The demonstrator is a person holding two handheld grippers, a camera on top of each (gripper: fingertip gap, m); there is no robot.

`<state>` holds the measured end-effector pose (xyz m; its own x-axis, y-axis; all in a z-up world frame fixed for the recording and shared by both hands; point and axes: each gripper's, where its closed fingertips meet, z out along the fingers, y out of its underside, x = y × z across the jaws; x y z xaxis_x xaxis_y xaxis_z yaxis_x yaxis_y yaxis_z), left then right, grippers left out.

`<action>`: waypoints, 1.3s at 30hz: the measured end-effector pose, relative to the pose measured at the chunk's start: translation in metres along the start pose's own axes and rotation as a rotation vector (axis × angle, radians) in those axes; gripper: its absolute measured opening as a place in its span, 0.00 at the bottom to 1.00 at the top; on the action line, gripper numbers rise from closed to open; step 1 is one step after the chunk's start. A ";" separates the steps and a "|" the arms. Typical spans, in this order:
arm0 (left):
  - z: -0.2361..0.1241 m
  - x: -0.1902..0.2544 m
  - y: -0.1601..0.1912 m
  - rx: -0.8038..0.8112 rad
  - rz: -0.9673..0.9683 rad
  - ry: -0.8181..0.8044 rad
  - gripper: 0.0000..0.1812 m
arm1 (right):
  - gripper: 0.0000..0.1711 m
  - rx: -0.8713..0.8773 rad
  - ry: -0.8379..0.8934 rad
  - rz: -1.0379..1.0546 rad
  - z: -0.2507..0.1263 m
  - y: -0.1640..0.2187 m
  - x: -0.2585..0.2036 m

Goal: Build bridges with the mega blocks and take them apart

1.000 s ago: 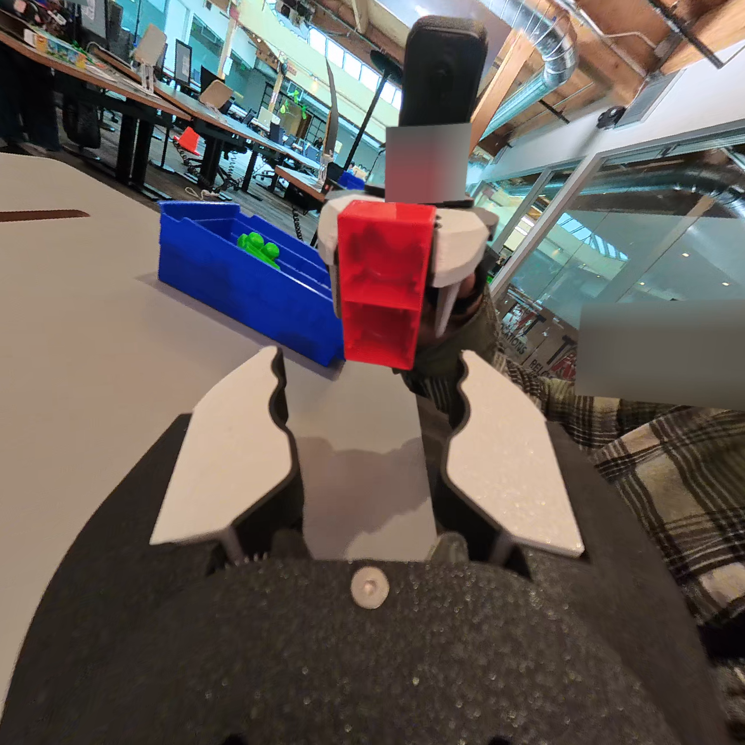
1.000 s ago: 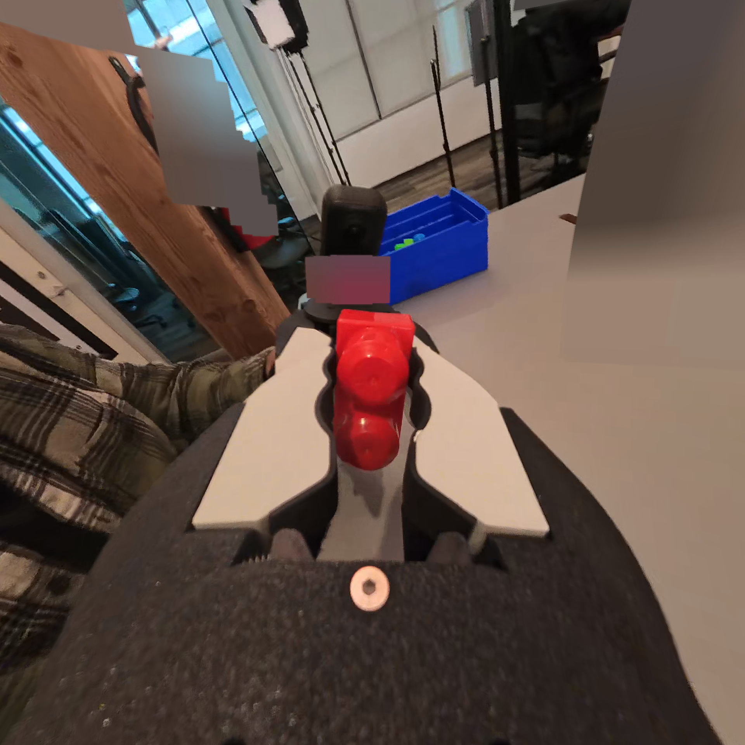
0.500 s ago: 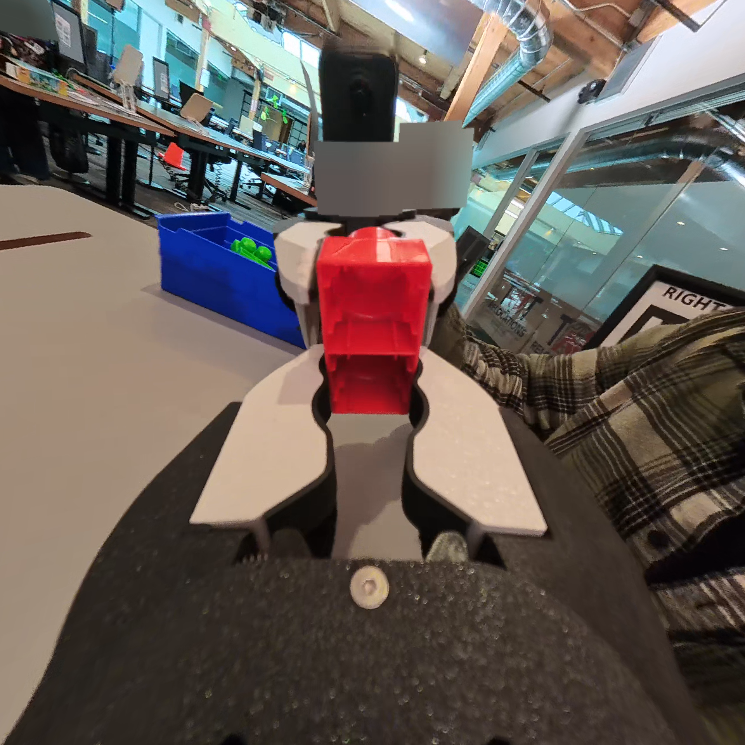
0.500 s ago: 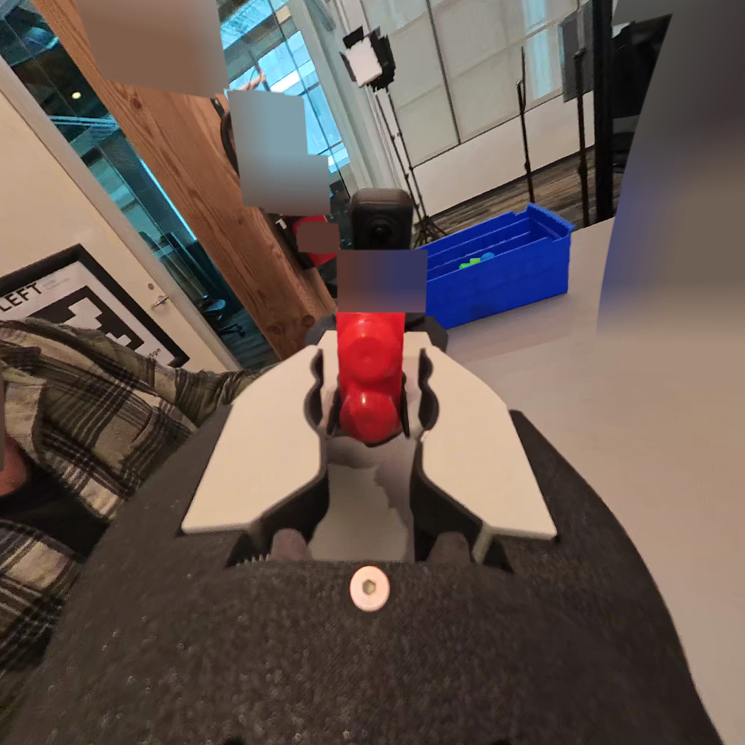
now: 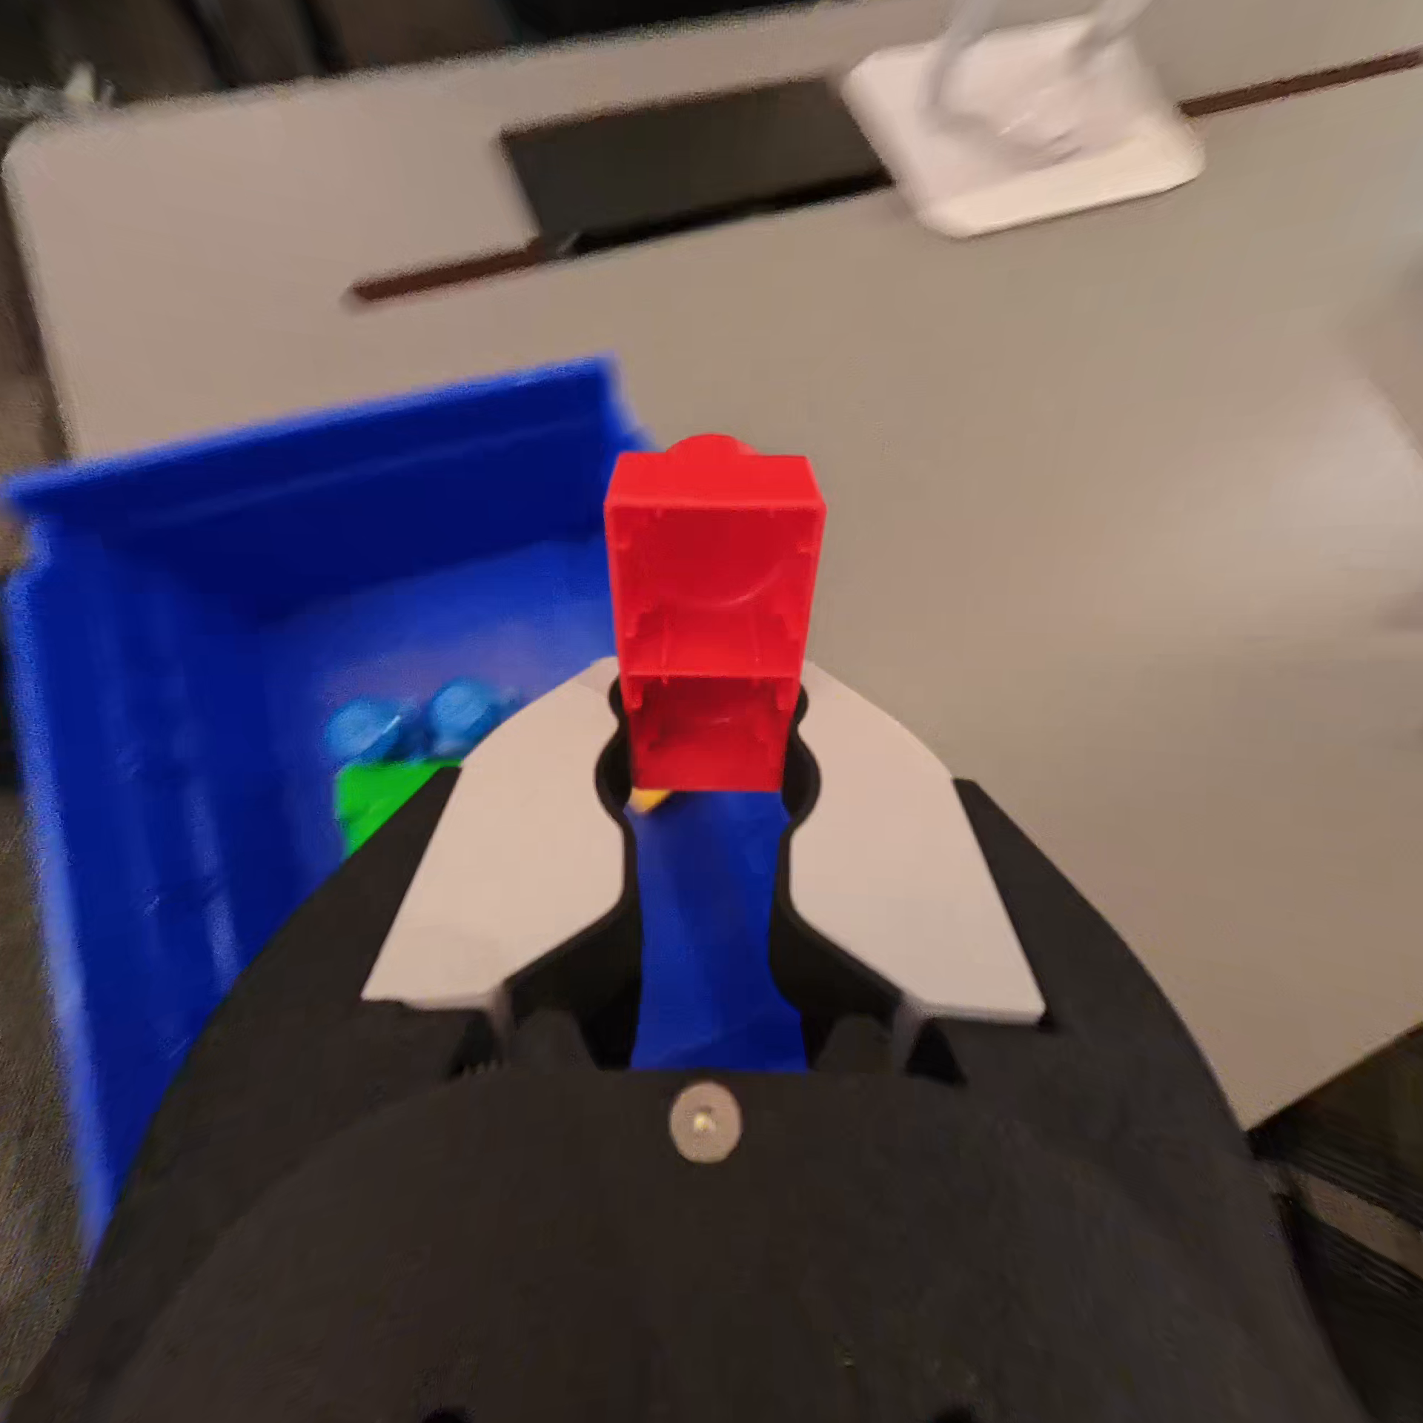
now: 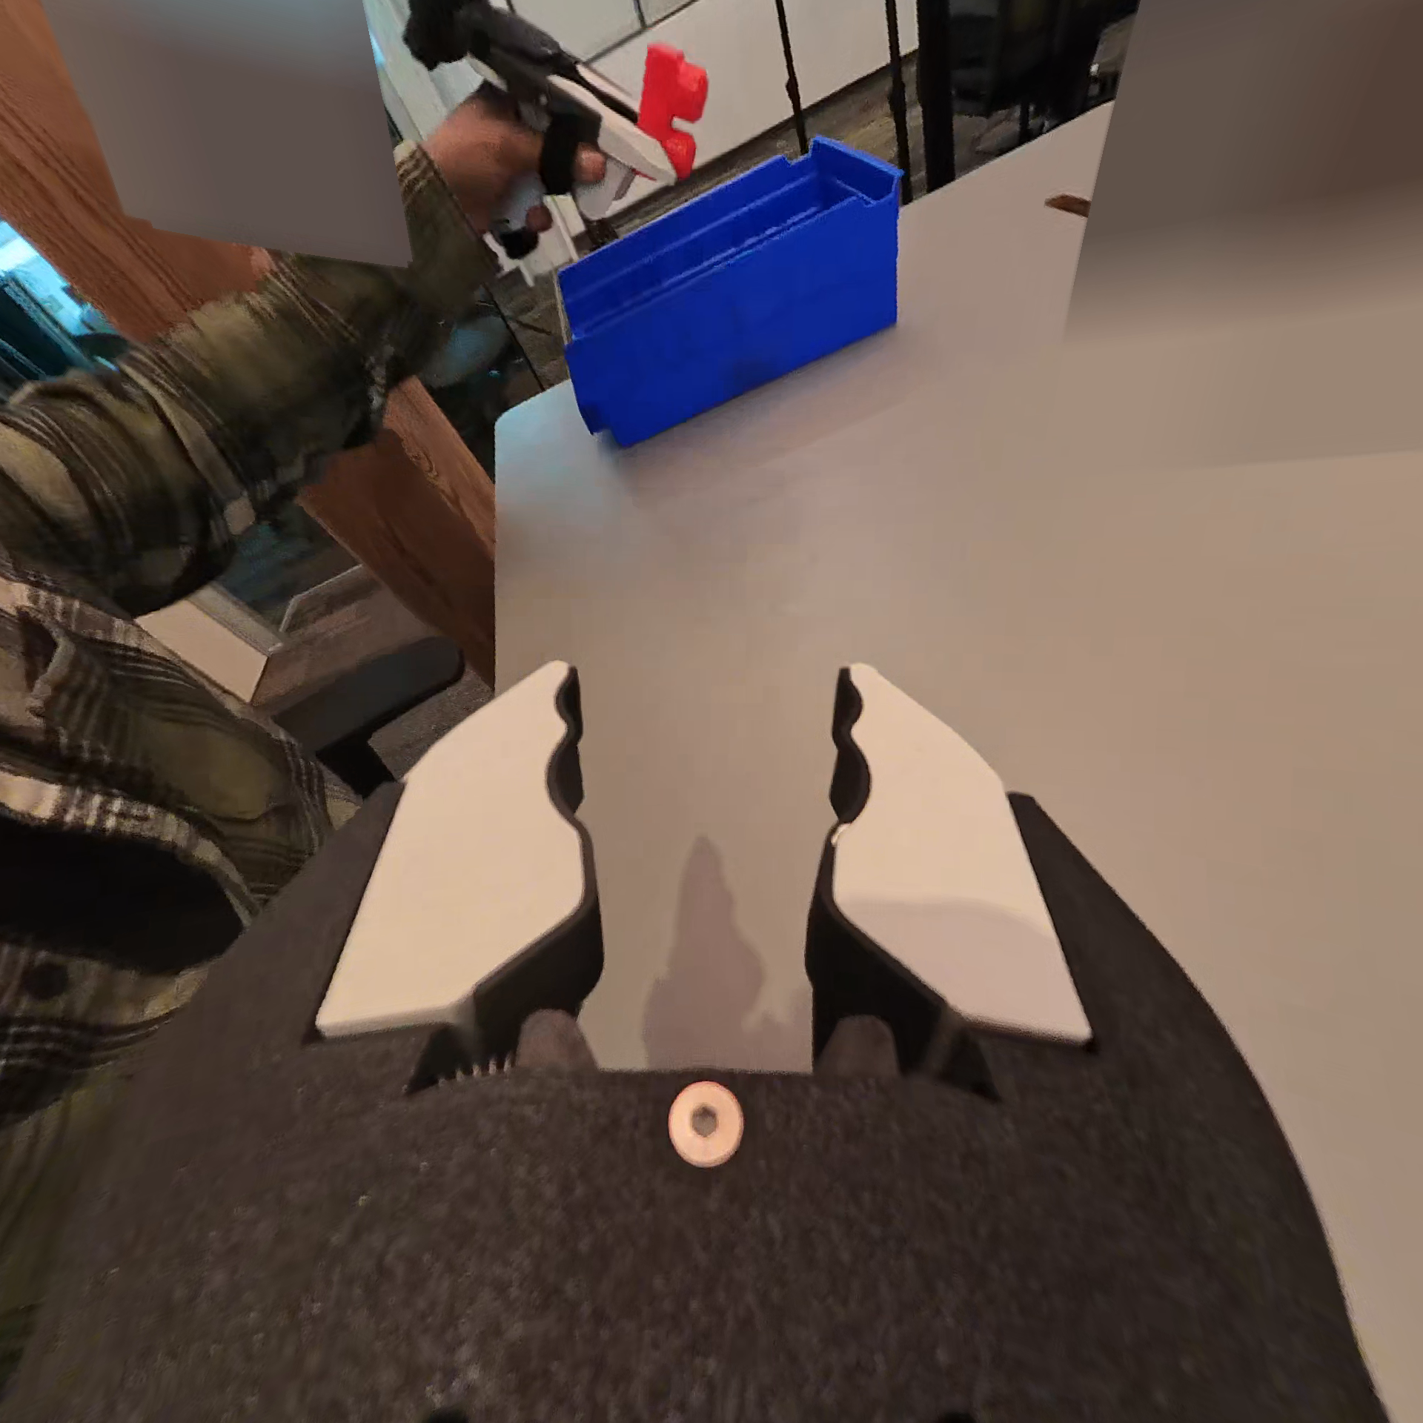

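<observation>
My left gripper (image 5: 708,731) is shut on a red two-stud mega block (image 5: 712,616), hollow underside toward the camera, held in the air over the blue bin (image 5: 154,654). In the bin lie a blue block (image 5: 416,728) and a green block (image 5: 377,797); a bit of yellow shows under the red block. In the right wrist view the left gripper (image 6: 654,154) holds the red block (image 6: 674,100) above the blue bin (image 6: 731,308). My right gripper (image 6: 704,739) is open and empty over the grey table (image 6: 847,577).
The bin stands near the table's far left corner. A white stand base (image 5: 1024,154) and a dark slot (image 5: 693,165) lie farther along the table. A person's plaid sleeve (image 6: 154,462) reaches across the left. The table edge (image 6: 497,539) runs just left of my right gripper.
The red block passed from my right gripper to my left. The right gripper opened and drew back over the table. The left gripper swung over the blue bin with the block.
</observation>
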<state>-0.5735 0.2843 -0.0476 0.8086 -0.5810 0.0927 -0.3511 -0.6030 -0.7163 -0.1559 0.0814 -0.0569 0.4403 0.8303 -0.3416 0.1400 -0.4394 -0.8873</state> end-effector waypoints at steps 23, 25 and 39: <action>-0.019 -0.040 0.001 0.048 -0.091 -0.121 0.44 | 0.48 -0.110 0.397 0.034 -0.133 0.039 0.043; -0.030 -0.001 -0.026 0.152 0.005 -0.086 0.46 | 0.49 -0.128 0.496 0.052 -0.168 0.040 0.063; 0.007 0.289 -0.002 0.308 0.268 0.492 0.46 | 0.47 -0.520 0.843 -0.014 -0.288 0.079 0.221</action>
<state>-0.3359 0.1212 -0.0241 0.3744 -0.9171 0.1367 -0.3007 -0.2596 -0.9177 0.2076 0.1317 -0.1131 0.8946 0.4097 0.1785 0.4328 -0.6947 -0.5745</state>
